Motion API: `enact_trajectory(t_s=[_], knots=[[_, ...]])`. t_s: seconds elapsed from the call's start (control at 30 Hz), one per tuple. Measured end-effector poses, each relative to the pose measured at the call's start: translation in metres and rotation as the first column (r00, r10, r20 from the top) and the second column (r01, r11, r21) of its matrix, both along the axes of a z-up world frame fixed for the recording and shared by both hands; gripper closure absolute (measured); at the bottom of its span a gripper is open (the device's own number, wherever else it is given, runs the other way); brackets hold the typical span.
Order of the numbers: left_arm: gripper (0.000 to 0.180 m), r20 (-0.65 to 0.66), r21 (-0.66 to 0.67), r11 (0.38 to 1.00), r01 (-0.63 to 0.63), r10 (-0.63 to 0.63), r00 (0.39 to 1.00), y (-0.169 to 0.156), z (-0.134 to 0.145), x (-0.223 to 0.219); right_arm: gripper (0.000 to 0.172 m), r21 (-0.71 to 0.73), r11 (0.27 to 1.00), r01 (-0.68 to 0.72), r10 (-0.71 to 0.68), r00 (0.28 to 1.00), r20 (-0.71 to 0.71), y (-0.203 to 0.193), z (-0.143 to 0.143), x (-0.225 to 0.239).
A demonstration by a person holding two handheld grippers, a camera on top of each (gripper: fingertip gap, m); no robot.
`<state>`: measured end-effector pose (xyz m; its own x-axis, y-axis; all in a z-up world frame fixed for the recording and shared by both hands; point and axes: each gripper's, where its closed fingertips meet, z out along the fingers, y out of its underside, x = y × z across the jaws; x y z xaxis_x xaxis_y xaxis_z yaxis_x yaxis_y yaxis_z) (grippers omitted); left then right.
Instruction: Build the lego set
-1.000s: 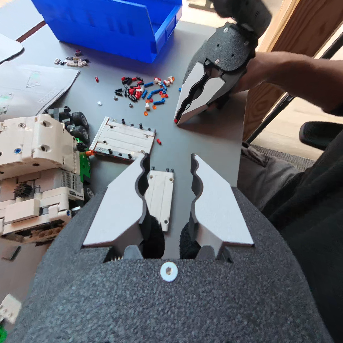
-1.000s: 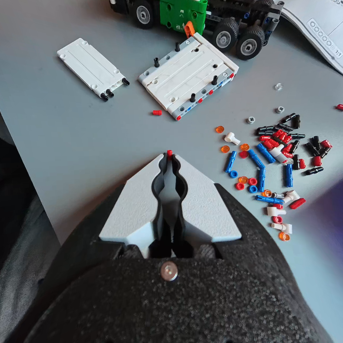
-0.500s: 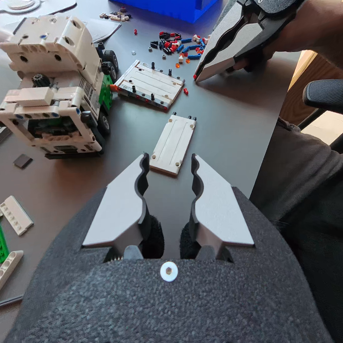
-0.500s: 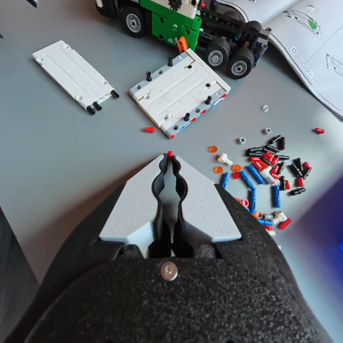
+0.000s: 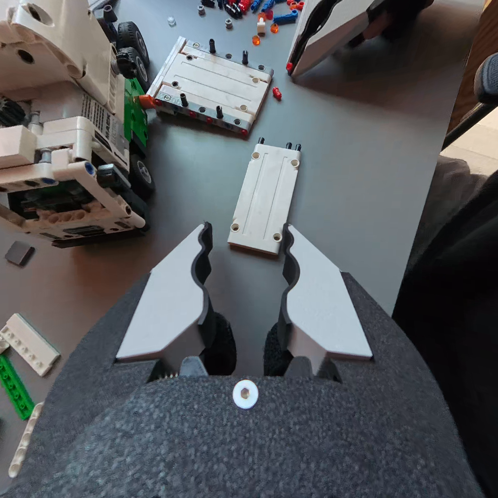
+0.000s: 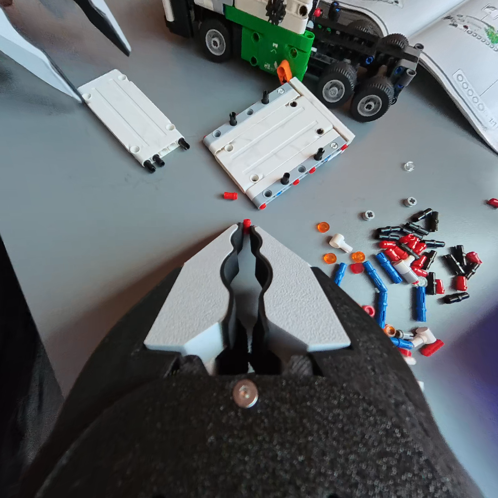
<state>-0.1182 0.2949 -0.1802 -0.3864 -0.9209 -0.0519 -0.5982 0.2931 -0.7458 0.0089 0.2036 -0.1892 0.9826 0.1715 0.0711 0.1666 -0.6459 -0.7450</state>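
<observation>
Since a second ago the left gripper [image 5: 246, 229] has drawn back toward the near edge of the grey table [image 5: 350, 188], so the narrow white panel [image 5: 265, 199] that lay under its fingers now lies ahead of them, its near end between the two tips. The jaws stand wide apart; the left fingertip is clear of the panel, while the right one sits just beside its near corner, contact not clear. Nothing is gripped.

The right gripper [image 6: 245, 226] has kept its pinch: its jaws are closed on a small red pin [image 6: 246, 223], which pokes out past the tips, pads pressed to both its sides, low over the table toward its right edge.

Just beyond that pin a second red pin [image 6: 230, 195] lies loose beside the corner of the wider white panel assembly [image 6: 275, 142], which carries upright black pins. Behind it stands the white and green toy truck [image 6: 269, 40], with an open instruction booklet [image 6: 463, 80] farther back. Scattered small connectors [image 6: 409, 264], red, blue, black and orange, lie to the right gripper's right.
</observation>
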Motion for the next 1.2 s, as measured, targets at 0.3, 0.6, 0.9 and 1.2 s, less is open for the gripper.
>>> enact_trajectory(t_s=[0.3,0.6,0.9,1.2], knots=[[0.133,-0.036,0.079,0.995,-0.061,0.064,0.997,0.040,-0.002,0.012,0.168,-0.002,1.000,0.015,-0.015,1.000,-0.016,0.004,0.000,0.003],[0.108,0.034,-0.211,0.907,-0.365,0.380,0.924,0.017,0.020,0.017,0.168,0.000,1.000,-0.004,0.004,1.000,0.002,0.003,0.000,0.000],[0.105,-0.045,0.001,0.925,-0.380,0.380,0.924,0.004,-0.007,0.040,0.168,0.005,1.000,-0.029,0.029,0.999,0.032,0.003,0.000,-0.003],[0.134,-0.052,0.100,0.970,0.221,-0.217,0.975,-0.057,-0.008,0.023,0.168,0.008,0.999,-0.034,0.034,0.998,0.047,0.003,0.000,-0.003]])
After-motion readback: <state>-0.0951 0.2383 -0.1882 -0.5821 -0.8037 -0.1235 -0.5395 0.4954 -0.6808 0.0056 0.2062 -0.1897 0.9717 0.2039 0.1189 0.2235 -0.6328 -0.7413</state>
